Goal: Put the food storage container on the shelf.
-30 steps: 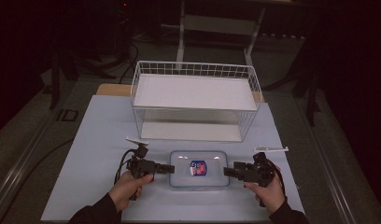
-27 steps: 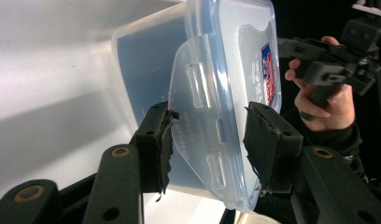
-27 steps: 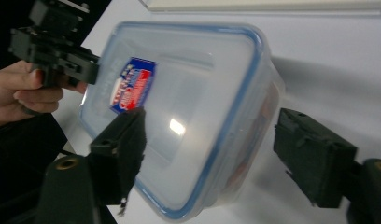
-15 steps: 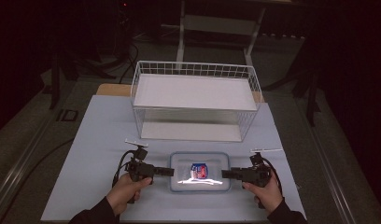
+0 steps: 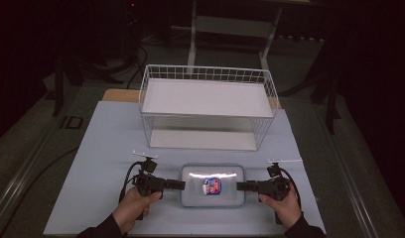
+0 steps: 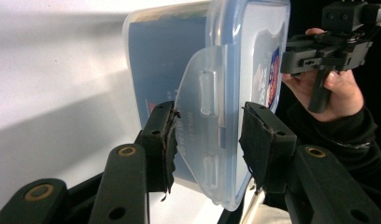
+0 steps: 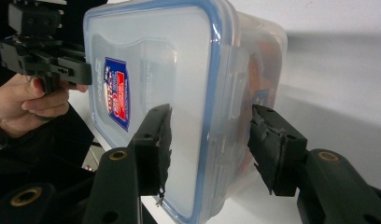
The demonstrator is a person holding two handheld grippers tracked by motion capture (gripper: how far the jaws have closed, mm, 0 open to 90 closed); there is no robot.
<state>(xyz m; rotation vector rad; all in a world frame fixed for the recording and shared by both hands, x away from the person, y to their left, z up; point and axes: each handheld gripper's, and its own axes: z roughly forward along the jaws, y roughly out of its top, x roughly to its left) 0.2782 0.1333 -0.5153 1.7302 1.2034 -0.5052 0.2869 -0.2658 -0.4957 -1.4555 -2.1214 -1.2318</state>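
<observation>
A clear plastic food container point(image 5: 212, 185) with a blue-rimmed lid and a red-and-blue label lies flat on the pale blue table near its front edge. My left gripper point(image 5: 179, 185) points at its left end and my right gripper point(image 5: 241, 186) at its right end. In the left gripper view, the gripper point(image 6: 207, 135) is open, and the container's side latch flap point(image 6: 205, 116) sticks out between its jaws. In the right gripper view, the gripper point(image 7: 209, 140) is also open, its jaws straddling the lid rim and the latch point(image 7: 230, 88) at that end.
A white wire basket point(image 5: 208, 106) with a white floor stands behind the container at the table's middle. The table's front edge runs just below the hands. Dark floor and stands surround the table.
Both grippers have slid inward toward the container's two ends, so their jaws now reach around its side latches. The container itself has stayed in place.
</observation>
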